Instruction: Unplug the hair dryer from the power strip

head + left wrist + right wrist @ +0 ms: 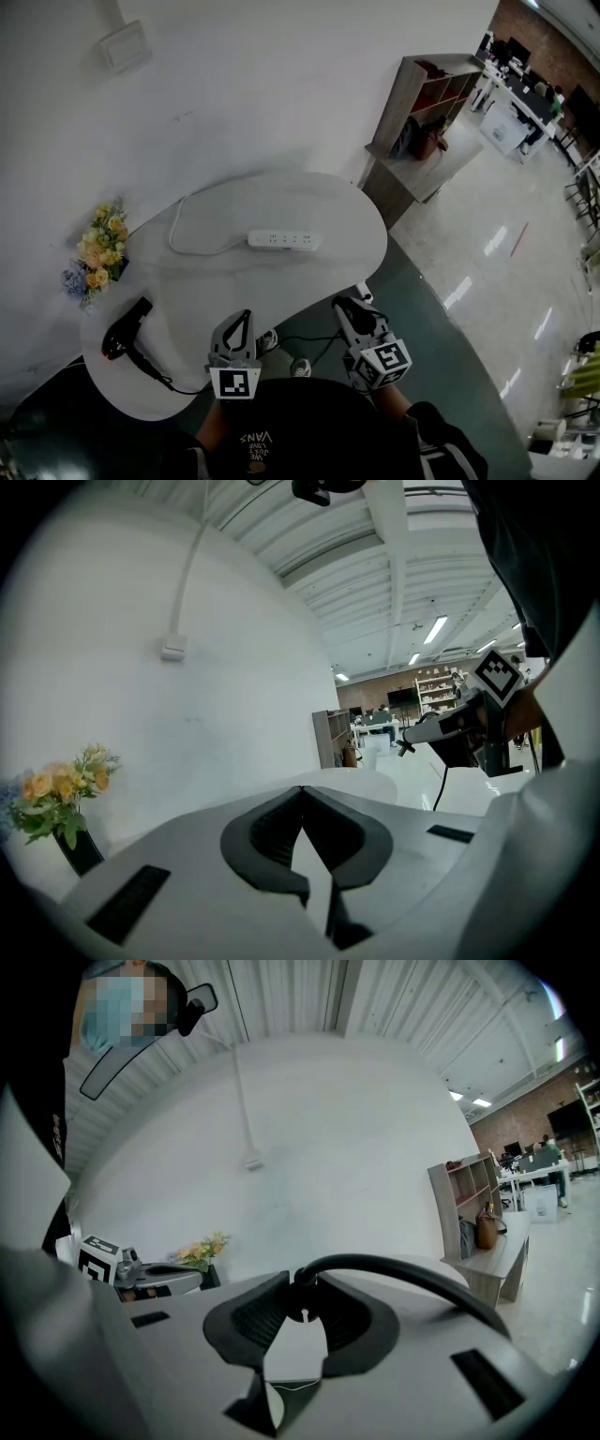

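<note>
The white power strip [282, 240] lies on the round white table [356, 225] with nothing plugged into it. The black hair dryer [125, 331] rests at the table's left end, and its black cord [155, 371] runs off the near edge. My right gripper [362, 300] [302, 1284] is off the table's near edge, shut on the dryer's plug [300, 1290]. From the jaws the cord [412, 1277] arcs away to the right. My left gripper [245, 317] [302, 791] is shut with nothing in it, over the near edge. In the left gripper view, the right gripper [448, 731] shows to the right.
A vase of yellow flowers [97, 255] stands at the table's far left by the wall. The strip's white lead [184, 228] loops over the tabletop. A wooden shelf unit [424, 117] stands to the right, beyond it glossy floor. The person's shoes [284, 349] show under the table edge.
</note>
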Action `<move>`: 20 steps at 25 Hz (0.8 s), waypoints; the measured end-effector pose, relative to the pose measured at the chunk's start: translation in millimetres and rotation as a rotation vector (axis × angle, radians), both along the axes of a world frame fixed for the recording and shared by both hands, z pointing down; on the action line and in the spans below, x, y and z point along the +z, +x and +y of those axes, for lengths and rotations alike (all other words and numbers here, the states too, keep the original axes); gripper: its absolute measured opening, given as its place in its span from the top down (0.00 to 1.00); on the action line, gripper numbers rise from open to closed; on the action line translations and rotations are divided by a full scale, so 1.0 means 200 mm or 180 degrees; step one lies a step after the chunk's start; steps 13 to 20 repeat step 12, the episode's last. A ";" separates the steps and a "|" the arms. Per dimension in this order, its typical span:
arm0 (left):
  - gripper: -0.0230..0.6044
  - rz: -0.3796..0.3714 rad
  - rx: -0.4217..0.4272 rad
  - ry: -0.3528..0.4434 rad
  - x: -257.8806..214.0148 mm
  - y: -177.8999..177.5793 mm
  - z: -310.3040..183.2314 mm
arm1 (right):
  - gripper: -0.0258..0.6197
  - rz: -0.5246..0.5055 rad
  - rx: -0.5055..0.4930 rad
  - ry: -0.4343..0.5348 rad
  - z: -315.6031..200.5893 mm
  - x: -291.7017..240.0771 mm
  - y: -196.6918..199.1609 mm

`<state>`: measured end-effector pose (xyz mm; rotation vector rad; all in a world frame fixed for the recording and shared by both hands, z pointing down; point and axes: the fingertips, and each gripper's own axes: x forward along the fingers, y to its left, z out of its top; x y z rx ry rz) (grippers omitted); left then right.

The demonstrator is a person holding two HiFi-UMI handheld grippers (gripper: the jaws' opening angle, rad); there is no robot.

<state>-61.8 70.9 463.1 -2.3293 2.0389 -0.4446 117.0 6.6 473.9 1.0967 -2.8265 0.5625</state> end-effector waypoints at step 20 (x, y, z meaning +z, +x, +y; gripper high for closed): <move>0.94 -0.0007 0.0095 0.0024 -0.04 0.02 0.03 | 0.80 -0.0022 -0.0004 0.0063 0.02 -0.05 -0.01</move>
